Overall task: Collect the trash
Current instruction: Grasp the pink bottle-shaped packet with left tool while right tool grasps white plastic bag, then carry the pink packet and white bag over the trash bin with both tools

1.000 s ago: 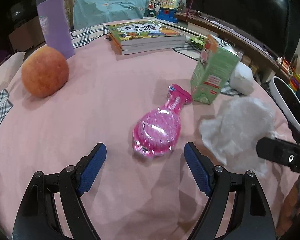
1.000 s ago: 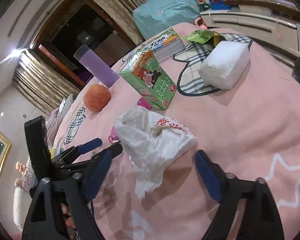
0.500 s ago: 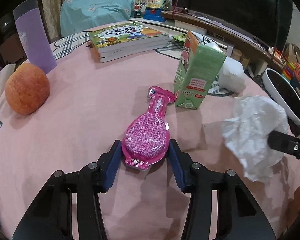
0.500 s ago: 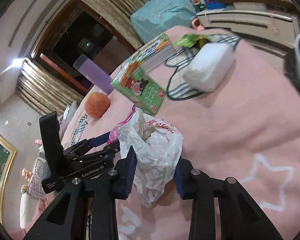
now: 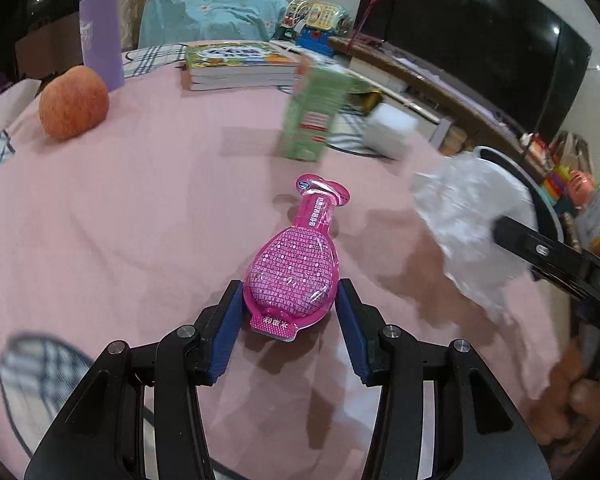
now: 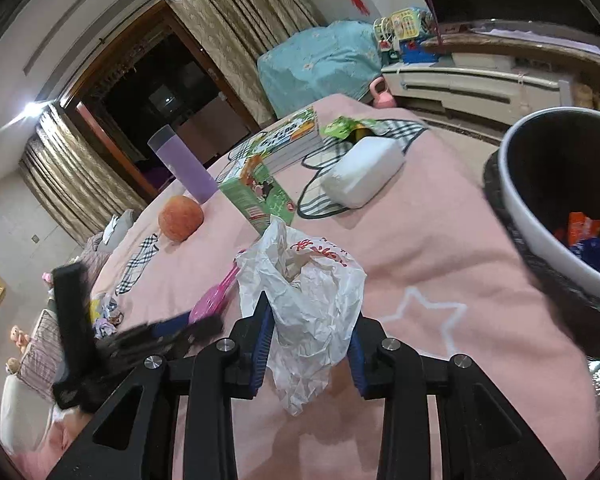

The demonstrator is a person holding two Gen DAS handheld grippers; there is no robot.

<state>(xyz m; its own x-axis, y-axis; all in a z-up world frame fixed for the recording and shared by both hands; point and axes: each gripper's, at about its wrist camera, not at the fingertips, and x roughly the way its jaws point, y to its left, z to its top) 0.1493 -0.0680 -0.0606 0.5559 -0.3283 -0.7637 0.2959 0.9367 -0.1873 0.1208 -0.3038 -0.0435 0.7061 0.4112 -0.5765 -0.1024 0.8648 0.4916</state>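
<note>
My left gripper [image 5: 290, 312] is shut on the wide end of a pink bottle-shaped plastic package [image 5: 294, 264], which is lifted over the pink tablecloth [image 5: 140, 200]. My right gripper [image 6: 310, 328] is shut on a crumpled white plastic bag [image 6: 308, 300] and holds it above the table; the bag also shows blurred at the right of the left wrist view [image 5: 472, 232]. A white bin with a black liner [image 6: 516, 200] stands at the table's right edge, with orange wrappers [image 6: 580, 228] inside. The pink package [image 6: 212, 300] and left gripper appear at the left of the right wrist view.
On the table stand a green carton [image 5: 312, 116], a stack of books [image 5: 236, 64], an apple [image 5: 74, 102], a purple tumbler [image 5: 102, 36], a white tissue pack [image 6: 362, 176] and a green wrapper [image 6: 346, 126]. A TV and toy shelf lie beyond.
Both grippers closed from open, the left on the pink package and the right on the white bag, and lifted them. The right gripper has swung toward the bin.
</note>
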